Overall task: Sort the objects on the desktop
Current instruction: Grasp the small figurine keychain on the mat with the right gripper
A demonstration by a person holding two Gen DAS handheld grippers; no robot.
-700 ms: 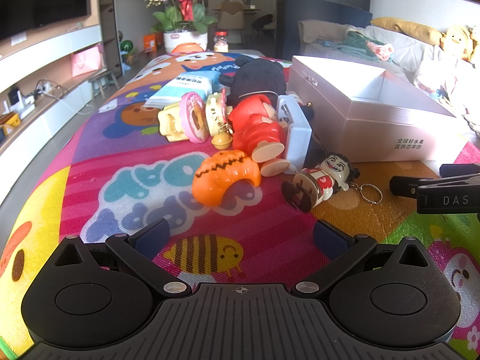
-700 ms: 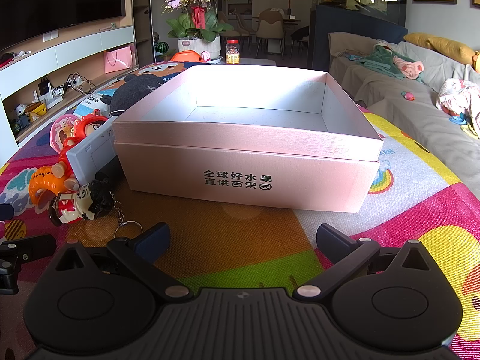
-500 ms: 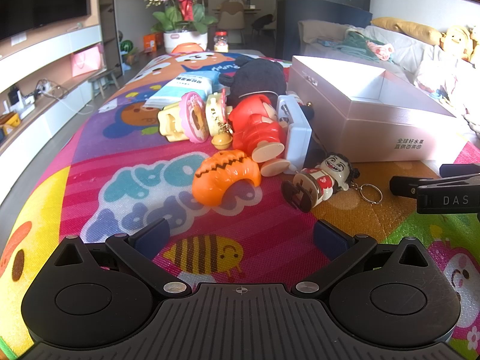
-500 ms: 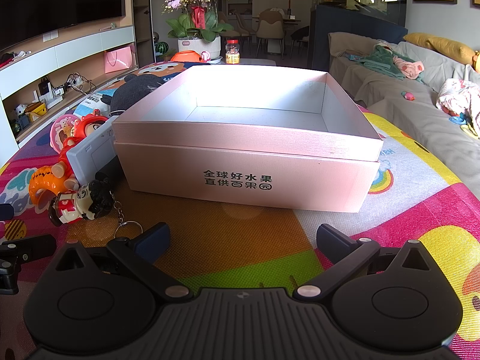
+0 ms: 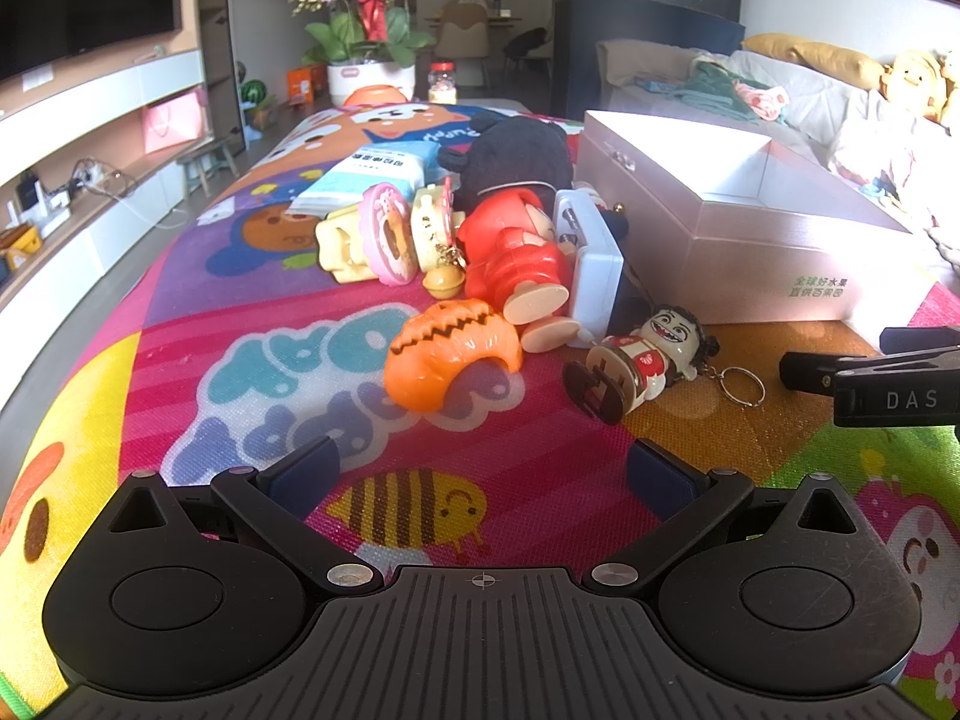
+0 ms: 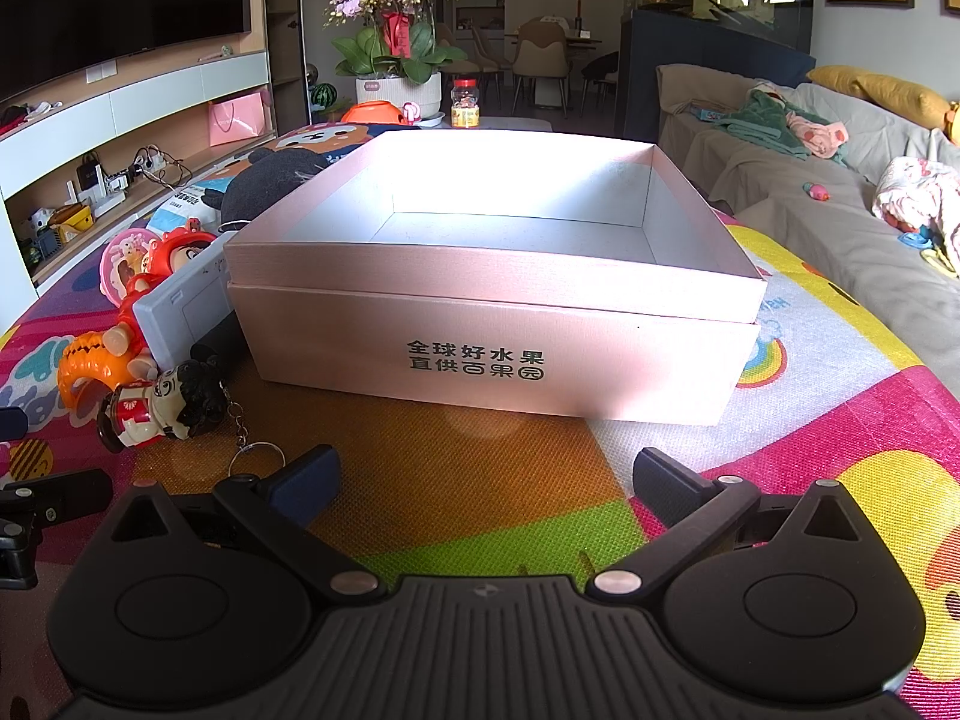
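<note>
Evidently nothing has shifted over the last instants: the left gripper (image 5: 480,468) and right gripper (image 6: 483,474) both hover low over the table (image 5: 180,372) with jaws apart and empty. Toys, among them an orange pumpkin toy (image 5: 450,351) and a figurine keychain (image 5: 645,357), lie clustered at centre frame just left of the empty pink box (image 6: 492,354). Sorting, by this judgement, has not begun.
</note>
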